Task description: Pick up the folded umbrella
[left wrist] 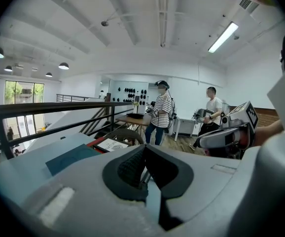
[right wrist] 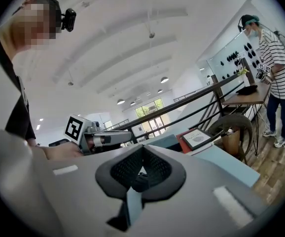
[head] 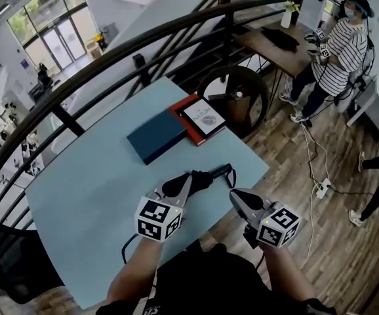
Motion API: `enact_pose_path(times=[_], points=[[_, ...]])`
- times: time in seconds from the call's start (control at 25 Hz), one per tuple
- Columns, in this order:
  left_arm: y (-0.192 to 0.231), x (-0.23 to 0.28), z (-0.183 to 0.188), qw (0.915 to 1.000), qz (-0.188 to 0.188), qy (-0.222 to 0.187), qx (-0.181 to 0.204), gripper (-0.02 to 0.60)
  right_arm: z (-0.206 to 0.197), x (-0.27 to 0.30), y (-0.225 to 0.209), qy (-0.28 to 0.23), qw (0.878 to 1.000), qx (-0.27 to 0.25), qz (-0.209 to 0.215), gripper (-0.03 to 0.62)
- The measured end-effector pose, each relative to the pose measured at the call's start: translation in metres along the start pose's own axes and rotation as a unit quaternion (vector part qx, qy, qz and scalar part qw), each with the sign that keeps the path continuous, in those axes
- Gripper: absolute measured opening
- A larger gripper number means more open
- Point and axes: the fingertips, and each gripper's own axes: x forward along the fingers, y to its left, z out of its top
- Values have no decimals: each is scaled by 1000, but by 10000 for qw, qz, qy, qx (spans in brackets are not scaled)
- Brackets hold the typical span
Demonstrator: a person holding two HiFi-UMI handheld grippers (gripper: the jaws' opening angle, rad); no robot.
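Observation:
The folded black umbrella (head: 201, 180) lies on the light blue table (head: 91, 195) near its front edge, its handle (head: 224, 171) pointing right. My left gripper (head: 189, 178) reaches over the umbrella's left part, jaws shut, with nothing seen between them in the left gripper view (left wrist: 143, 148). Whether it touches the umbrella I cannot tell. My right gripper (head: 235, 194) hovers off the table's front edge, just right of and nearer than the handle, and its jaws meet at the tips (right wrist: 142, 148). The umbrella is hidden in both gripper views.
A dark blue book (head: 157, 136) and a red book with a white one on top (head: 203, 119) lie farther back on the table. A black railing (head: 111, 54) curves behind. A person in a striped shirt (head: 339, 48) stands by a wooden desk (head: 278, 44). Cables and a power strip (head: 320, 189) lie on the floor.

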Motion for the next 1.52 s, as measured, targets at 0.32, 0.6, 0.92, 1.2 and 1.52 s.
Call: enact_pose_path(times=[0.32,0.6,0.92,1.2,1.52], points=[[40,14,-30,9996,48,227,-177,3,-1,40,-4,199,9997,10,107,2],[41,43,-57,9975,-59,653,-260,38,-13,51,-39,490,9975,184,485,2],[22,74,-111,9853,-80,1704,-9,181,-7,57,-83,744,9940,214,775,2],[33,91,-161,9707,-170,2376,309,221,-15,58,-89,950,9916,279,830,2],[42,102,-209,9393,-446,3316,761,314,-24,57,-95,1061,9910,361,732,2]])
